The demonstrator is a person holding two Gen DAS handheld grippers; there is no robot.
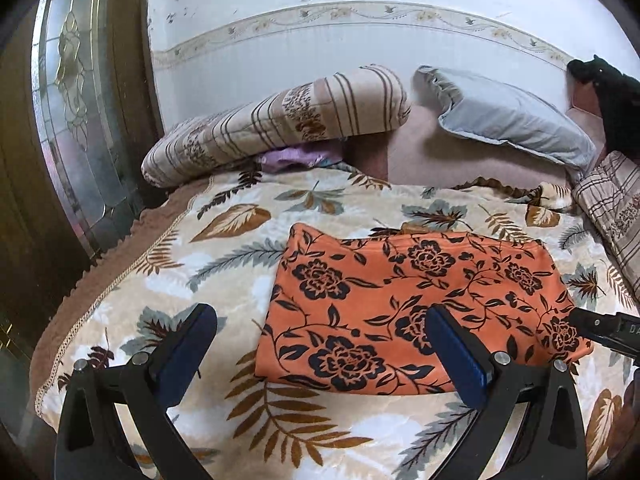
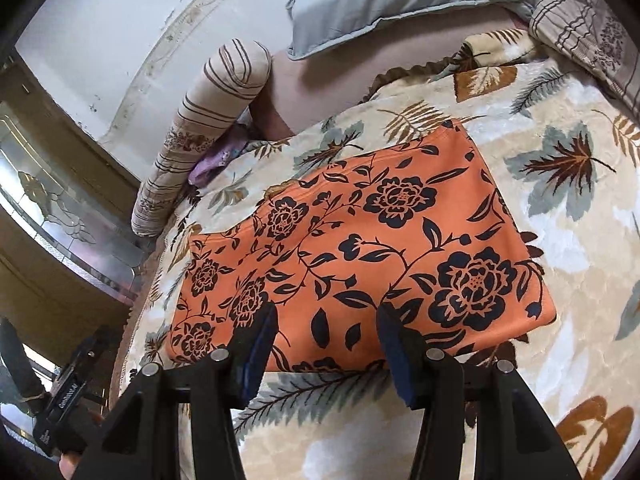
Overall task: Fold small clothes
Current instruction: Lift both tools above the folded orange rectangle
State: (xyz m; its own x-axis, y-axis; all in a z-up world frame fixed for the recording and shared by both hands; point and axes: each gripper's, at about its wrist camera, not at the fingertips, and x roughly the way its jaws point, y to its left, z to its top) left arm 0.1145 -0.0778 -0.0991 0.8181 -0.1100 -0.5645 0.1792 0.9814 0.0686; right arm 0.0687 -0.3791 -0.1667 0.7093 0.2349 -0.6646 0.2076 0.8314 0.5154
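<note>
An orange garment with a black flower print (image 1: 416,304) lies folded into a flat rectangle on the leaf-patterned blanket (image 1: 224,248). It also shows in the right wrist view (image 2: 360,248). My left gripper (image 1: 320,320) is open and empty, hovering over the garment's near left edge. My right gripper (image 2: 326,314) is open and empty, just above the garment's near edge. The right gripper's body shows at the right edge of the left wrist view (image 1: 604,330). The left gripper's body shows at the lower left of the right wrist view (image 2: 68,396).
A striped bolster (image 1: 276,120) and a pale blue pillow (image 1: 508,116) lie at the head of the bed by the wall. A purple cloth (image 1: 296,158) peeks from under the bolster. A striped cushion (image 1: 616,208) lies at the right. A door with glass panels (image 1: 76,120) stands left.
</note>
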